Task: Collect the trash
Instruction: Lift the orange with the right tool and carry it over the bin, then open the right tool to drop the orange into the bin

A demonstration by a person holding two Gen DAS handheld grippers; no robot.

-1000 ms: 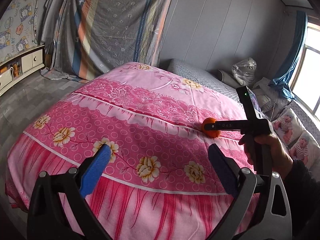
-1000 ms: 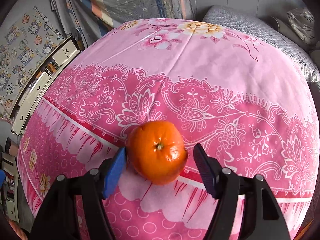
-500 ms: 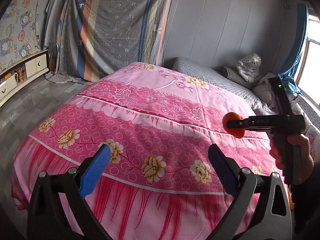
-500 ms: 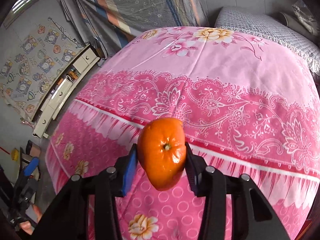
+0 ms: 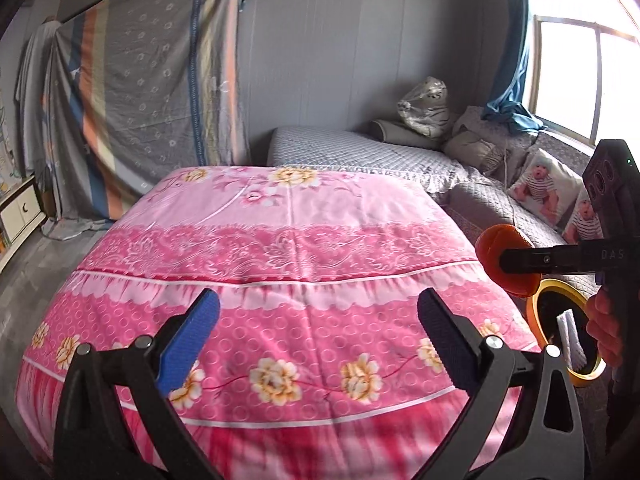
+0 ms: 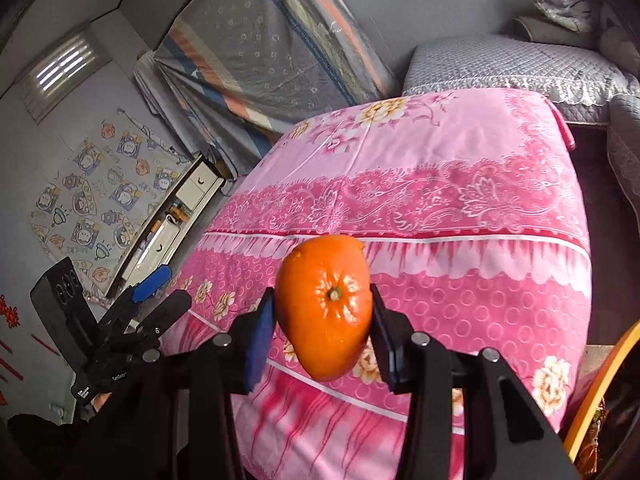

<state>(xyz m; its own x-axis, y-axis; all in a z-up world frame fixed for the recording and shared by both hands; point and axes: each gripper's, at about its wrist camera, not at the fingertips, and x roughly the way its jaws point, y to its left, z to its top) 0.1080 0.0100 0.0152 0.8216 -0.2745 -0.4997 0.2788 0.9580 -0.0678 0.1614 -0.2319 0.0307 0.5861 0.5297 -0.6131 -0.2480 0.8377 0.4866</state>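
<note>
The right gripper [image 6: 324,320] is pinching a round orange mandarin [image 6: 326,308] between its blue pads, squeezing its sides and holding it clear above the pink floral quilt [image 6: 440,208], beyond the quilt's near right corner. In the left wrist view the fruit is hanging just above a yellow-rimmed round bin [image 5: 560,340] standing beside that corner, with a white scrap showing inside. The left gripper [image 5: 318,334] is hovering over the quilt's near edge, its jaws spread wide around nothing. Beyond the quilt's far edge a grey quilted mattress [image 5: 352,148] is lying, and a striped grey sheet [image 5: 152,80] is hanging against the wall.
</note>
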